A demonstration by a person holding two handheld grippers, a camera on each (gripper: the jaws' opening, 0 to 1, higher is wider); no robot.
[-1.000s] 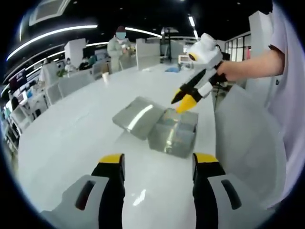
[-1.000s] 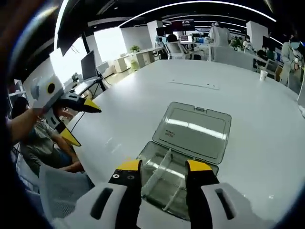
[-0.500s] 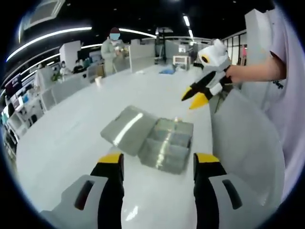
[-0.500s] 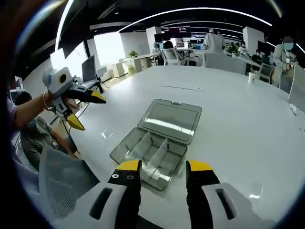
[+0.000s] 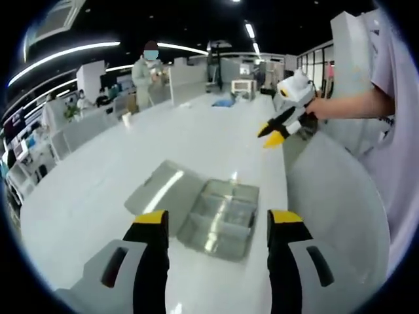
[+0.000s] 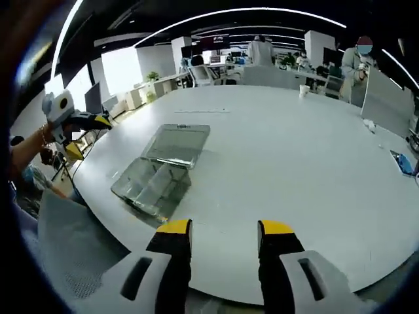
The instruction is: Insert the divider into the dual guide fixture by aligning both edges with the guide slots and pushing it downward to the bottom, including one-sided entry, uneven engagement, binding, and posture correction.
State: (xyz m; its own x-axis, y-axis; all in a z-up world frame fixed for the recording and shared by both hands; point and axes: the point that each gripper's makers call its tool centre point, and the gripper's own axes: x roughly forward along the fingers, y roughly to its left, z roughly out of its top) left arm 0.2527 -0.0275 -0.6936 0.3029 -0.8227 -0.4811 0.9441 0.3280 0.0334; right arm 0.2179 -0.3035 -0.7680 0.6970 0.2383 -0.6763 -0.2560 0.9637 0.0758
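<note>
Holding: nothing; my left gripper (image 5: 211,226) has its fingers spread and bare, and my right gripper (image 6: 218,235) likewise.
Position: both lifted clear of the clear fixture box (image 5: 219,218), which lies on the white table (image 5: 98,190) near its edge, lid (image 5: 160,190) open flat.
Divider: a clear divider (image 6: 154,183) looks upright inside; full seating I cannot tell.
Progress: my guess, insertion done or nearly done; only checking depth remains.
</note>
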